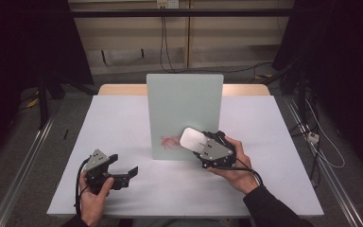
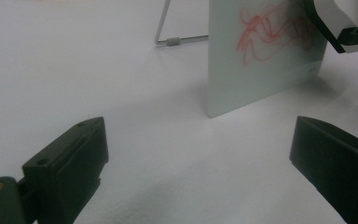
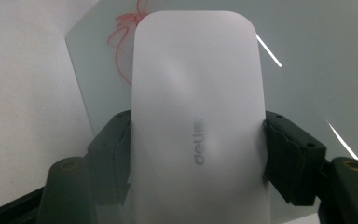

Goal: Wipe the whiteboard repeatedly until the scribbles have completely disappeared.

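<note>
Setting: dim workspace, dark curtains at both sides, cables hanging down the back wall; white table [image 1: 123, 118] in the middle of the high view.

Board: pale green whiteboard [image 1: 184, 111] standing upright near the table centre, propped from behind on a wire stand [image 2: 177, 39]; red scribble [image 1: 170, 142] low on its face, at about 7 o'clock from the board's middle.

Eraser: white rounded whiteboard eraser [image 3: 198, 116], grey "deli" lettering on its back, held up at the board's lower right part, at about 5 o'clock from the board's middle; scribble just past its tip at 9 o'clock in the high view, at 11 o'clock in the right gripper view. Contact with the board face not readable.

Right gripper: right gripper [image 1: 203, 144] clamped on the eraser, one black jaw on each long edge, eraser reaching out beyond the jaw tips toward the scribble; held in the right hand [image 1: 234, 165], dark sleeve below.

Left gripper: left gripper [image 1: 123, 165] low over the table at 8 o'clock from the board, well apart from it, jaws spread wide with nothing between them, pointing toward 3 o'clock; held in the left hand [image 1: 94, 196]. Board's near corner and scribble ahead at 1 o'clock in the left gripper view.
</note>
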